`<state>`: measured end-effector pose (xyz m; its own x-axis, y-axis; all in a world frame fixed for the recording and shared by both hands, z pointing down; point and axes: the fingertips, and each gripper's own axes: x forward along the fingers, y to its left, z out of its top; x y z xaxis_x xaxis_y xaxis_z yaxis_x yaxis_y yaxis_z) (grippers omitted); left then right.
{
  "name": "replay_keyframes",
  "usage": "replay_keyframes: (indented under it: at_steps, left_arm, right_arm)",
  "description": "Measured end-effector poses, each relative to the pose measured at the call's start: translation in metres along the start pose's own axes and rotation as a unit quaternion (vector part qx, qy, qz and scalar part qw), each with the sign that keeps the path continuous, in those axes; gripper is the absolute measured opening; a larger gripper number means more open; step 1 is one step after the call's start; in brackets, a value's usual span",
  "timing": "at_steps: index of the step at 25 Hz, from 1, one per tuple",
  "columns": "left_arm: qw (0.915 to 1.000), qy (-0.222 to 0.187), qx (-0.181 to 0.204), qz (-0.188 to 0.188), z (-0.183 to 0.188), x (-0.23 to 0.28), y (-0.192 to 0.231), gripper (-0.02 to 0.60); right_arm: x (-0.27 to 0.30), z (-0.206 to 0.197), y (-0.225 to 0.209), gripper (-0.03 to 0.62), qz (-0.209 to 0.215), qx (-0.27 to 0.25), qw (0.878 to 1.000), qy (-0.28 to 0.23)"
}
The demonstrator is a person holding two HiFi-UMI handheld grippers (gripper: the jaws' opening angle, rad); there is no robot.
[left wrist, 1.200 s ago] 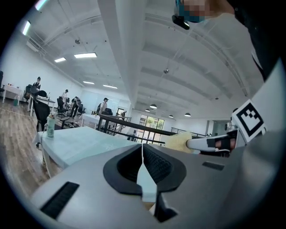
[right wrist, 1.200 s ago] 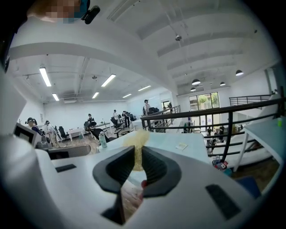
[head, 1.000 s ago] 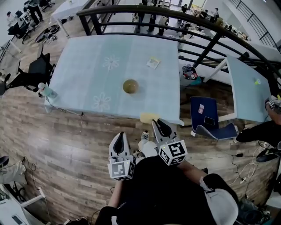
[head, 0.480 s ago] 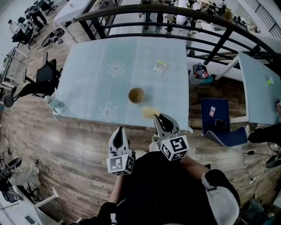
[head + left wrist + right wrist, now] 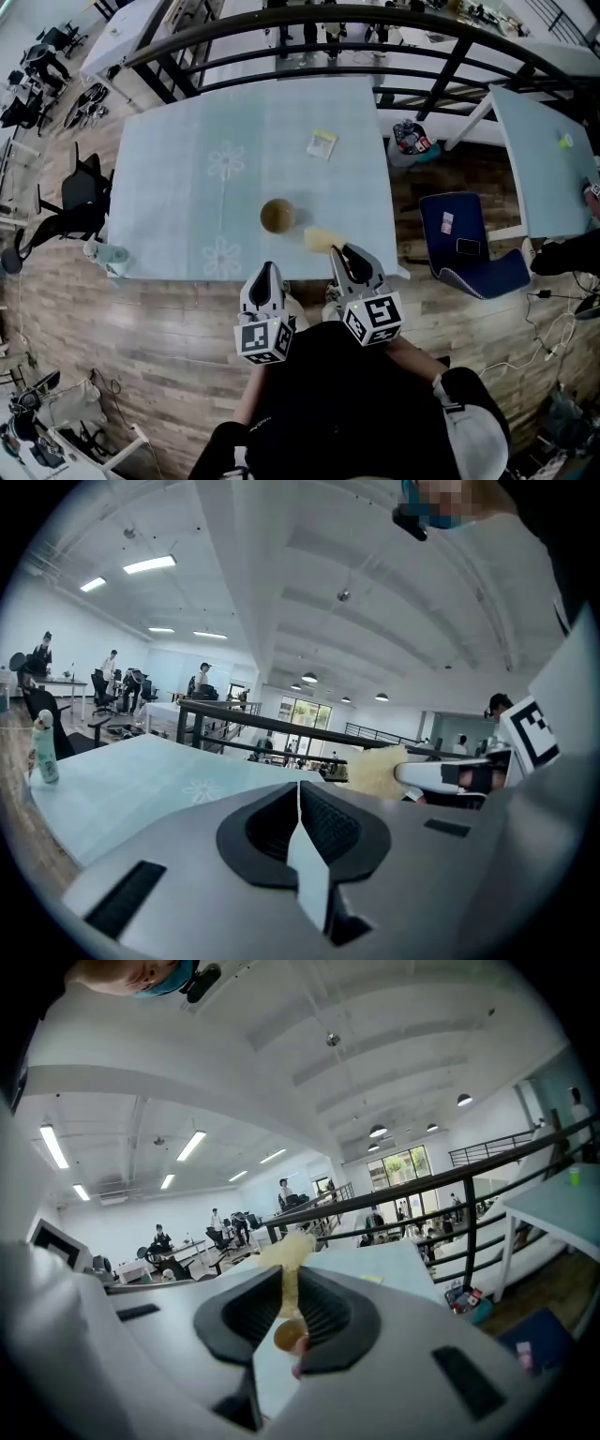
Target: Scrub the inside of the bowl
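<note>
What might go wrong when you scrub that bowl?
The bowl sits loose on the table. The left gripper is shut and away from it, so scrubbing might shove it sliding. The right gripper pinches the sponge by one end, so it might slip out.

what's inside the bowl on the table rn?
Nothing visible inside the small round brown bowl; dirt or liquid is too small to tell. The yellow sponge is outside it, clamped in the right gripper.
</note>
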<state>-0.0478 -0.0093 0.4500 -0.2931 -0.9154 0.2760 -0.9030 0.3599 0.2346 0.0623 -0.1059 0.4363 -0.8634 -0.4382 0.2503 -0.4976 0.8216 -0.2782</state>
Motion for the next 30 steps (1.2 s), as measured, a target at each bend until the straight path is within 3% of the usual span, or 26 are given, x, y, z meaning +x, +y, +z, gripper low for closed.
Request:
replay_keyframes:
  at_steps: [5, 14, 23, 30]
  left_arm:
    - [0.9987, 0.022, 0.010, -0.045, -0.003, 0.025, 0.018, 0.020]
    - [0.9886, 0.039, 0.037, -0.141, 0.013, 0.070, 0.060, 0.020]
    - [0.9798, 0.105, 0.036, -0.167, -0.026, 0.106, 0.118, 0.021]
    - [0.9709, 0.165, -0.002, -0.173, -0.069, 0.139, 0.143, 0.023]
  right_arm:
    - [0.010, -0.002, -0.007, 0.055, -0.061, 0.008, 0.998, -0.003]
    - [0.036, 0.016, 0.013, 0.055, -0.158, 0.002, 0.987, -0.018]
    - [0.056, -0.004, 0.052, 0.055, -0.201, 0.003, 0.980, 0.005]
    - [0.057, -0.015, 0.063, 0.055, -0.235, 0.009, 0.972, 0.012]
